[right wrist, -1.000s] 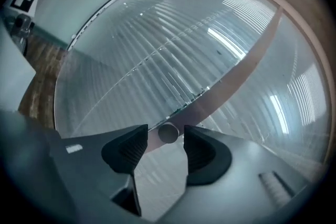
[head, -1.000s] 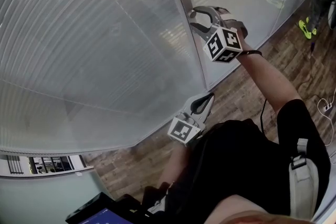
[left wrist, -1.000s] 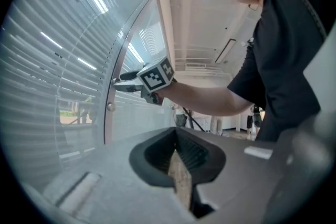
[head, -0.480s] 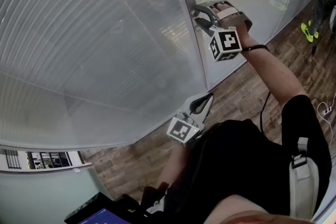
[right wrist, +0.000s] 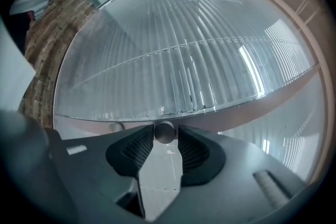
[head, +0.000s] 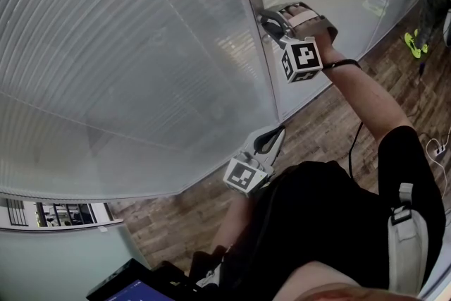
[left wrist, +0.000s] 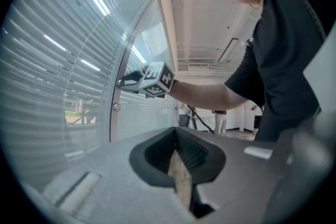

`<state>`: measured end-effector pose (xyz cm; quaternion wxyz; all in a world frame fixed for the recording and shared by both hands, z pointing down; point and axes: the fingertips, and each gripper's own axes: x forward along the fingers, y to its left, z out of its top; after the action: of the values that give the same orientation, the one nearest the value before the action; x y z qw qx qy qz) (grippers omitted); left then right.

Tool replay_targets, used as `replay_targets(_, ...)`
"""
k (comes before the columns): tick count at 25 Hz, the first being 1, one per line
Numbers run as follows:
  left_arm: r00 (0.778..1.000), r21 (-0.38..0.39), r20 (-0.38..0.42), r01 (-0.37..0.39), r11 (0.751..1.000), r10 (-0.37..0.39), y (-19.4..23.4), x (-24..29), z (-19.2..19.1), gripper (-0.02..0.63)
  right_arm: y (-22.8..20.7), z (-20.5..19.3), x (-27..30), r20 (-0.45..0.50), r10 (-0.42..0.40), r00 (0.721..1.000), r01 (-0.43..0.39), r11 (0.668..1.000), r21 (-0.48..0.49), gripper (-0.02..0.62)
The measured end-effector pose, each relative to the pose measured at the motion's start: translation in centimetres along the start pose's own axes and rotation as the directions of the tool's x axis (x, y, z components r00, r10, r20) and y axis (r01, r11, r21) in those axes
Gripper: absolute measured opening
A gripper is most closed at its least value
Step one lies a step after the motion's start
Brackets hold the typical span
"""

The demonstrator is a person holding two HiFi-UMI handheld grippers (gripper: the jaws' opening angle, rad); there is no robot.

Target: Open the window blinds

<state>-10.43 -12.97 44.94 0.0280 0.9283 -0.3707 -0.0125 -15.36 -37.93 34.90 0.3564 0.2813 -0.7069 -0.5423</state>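
Closed white blinds hang behind curved glass, split by a pale upright frame. My right gripper is raised against that frame. In the right gripper view its jaws have just been closing, and both pads now press on a small round metal knob on the frame. A second knob sits just to one side. The left gripper view shows the right gripper at the frame. My left gripper hangs low near my body, shut and holding nothing.
Wood-plank floor runs along the foot of the glass. Someone stands at the far right, with yellow-green shoes. A cable lies on the floor at the right. A dark device shows at the bottom left.
My right gripper rose slightly toward the frame and rolled, and its jaws closed onto the knob. The left gripper stayed where it was.
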Motion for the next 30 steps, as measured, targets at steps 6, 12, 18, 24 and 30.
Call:
replay_targets(6, 1.000, -0.005, 0.001, -0.002, 1.000, 0.002, 0.48, -0.44, 0.15, 0.005, 0.18, 0.43, 0.64, -0.010, 0.003, 1.000, -0.003, 1.000, -0.027, 0.133)
replay_targets(12, 1.000, -0.004, -0.005, -0.001, 1.000, 0.001, -0.29, -0.16, 0.21, 0.005, 0.01, 0.07, 0.09, -0.012, -0.002, 1.000, 0.002, 1.000, -0.020, 0.130)
replay_targets(18, 1.000, -0.001, -0.002, -0.003, 1.000, 0.003, -0.18, -0.22, 0.42, 0.005, -0.16, -0.15, 0.26, -0.018, -0.009, 1.000, 0.008, 1.000, -0.003, 0.129)
replay_targets(24, 1.000, -0.006, -0.007, -0.009, 1.000, 0.009, 0.12, -0.94, 0.05, 0.005, 0.17, 0.36, 0.59, -0.016, -0.011, 1.000, 0.011, 1.000, 0.021, 0.127)
replay_targets(30, 1.000, -0.008, 0.000, -0.012, 1.000, 0.012, 0.02, -0.61, 0.17, 0.005, -0.30, 0.00, 0.23, -0.021, -0.007, 1.000, 0.009, 0.997, 0.074, 0.127)
